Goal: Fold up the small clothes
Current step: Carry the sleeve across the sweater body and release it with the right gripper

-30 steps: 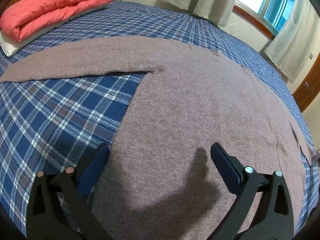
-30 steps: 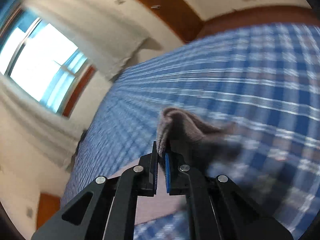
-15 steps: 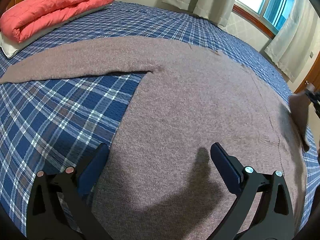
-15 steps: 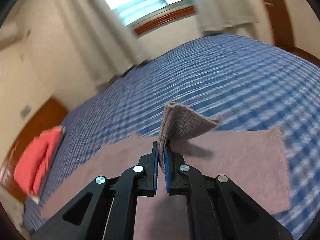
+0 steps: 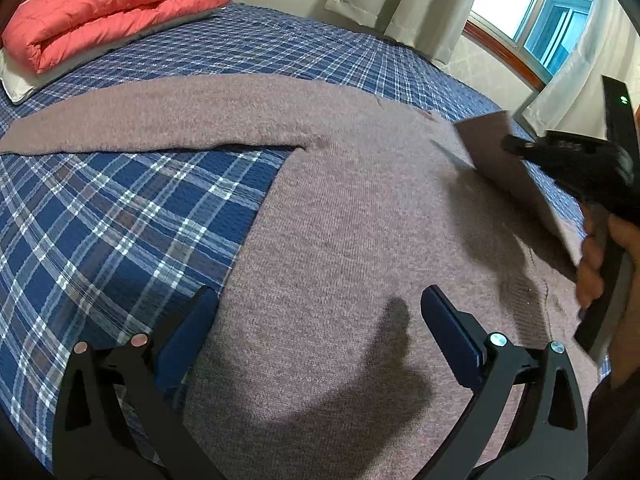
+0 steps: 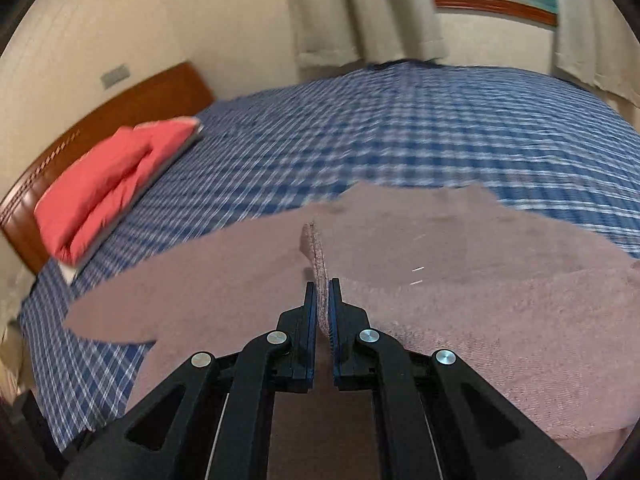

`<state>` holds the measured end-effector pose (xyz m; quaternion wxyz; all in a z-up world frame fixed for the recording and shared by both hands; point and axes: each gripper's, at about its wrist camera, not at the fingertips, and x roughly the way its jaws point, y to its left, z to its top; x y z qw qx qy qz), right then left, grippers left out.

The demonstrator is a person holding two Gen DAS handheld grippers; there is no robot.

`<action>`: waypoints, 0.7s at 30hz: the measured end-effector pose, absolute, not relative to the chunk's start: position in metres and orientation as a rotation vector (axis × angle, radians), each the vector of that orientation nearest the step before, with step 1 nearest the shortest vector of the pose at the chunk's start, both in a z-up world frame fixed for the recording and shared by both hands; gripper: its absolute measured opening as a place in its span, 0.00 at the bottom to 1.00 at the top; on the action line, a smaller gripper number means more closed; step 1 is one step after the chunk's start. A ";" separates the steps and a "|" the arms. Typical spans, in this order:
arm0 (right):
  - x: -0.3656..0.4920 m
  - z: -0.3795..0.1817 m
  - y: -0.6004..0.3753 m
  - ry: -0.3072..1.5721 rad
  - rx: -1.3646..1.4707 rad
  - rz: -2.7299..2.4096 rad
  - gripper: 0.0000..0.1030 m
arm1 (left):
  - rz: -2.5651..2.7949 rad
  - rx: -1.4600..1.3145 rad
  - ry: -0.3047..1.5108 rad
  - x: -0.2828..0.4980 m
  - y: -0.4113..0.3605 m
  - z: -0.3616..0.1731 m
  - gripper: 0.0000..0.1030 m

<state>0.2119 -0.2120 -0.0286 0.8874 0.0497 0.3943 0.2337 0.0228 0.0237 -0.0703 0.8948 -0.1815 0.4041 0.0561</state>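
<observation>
A mauve knit sweater (image 5: pixel 352 216) lies flat on the blue plaid bedspread (image 5: pixel 100 216), one sleeve (image 5: pixel 132 120) stretched out to the left. My left gripper (image 5: pixel 316 320) hovers open over the sweater's lower body, with nothing between its fingers. My right gripper (image 6: pixel 322 300) is shut on the cuff of the other sleeve (image 6: pixel 316 256). In the left wrist view that right gripper (image 5: pixel 516 146) comes in from the right, held by a hand (image 5: pixel 596 256), and carries the lifted sleeve (image 5: pixel 508 172) above the sweater's body.
A folded coral quilt (image 5: pixel 100 8) on a white pillow lies at the head of the bed by the wooden headboard (image 6: pixel 120 108). Beige curtains (image 5: pixel 400 4) and a window (image 5: pixel 532 12) stand behind the far side of the bed.
My right gripper has swung the sleeve in from the right and over the sweater's body, rolling as it went. The left gripper has stayed put.
</observation>
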 end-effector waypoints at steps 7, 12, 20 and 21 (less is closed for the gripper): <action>0.196 -0.042 -0.163 0.850 -0.004 0.544 0.06 | 0.109 -0.390 0.829 0.022 0.025 -0.070 0.98; 0.195 -0.054 -0.152 0.888 -0.033 0.579 0.06 | 0.104 -0.400 0.823 0.022 0.027 -0.070 0.98; 0.197 -0.049 -0.151 0.869 0.013 0.590 0.06 | 0.102 -0.405 0.820 0.022 0.027 -0.070 0.98; 0.198 -0.050 -0.148 0.877 0.007 0.599 0.06 | 0.102 -0.405 0.820 0.022 0.027 -0.070 0.98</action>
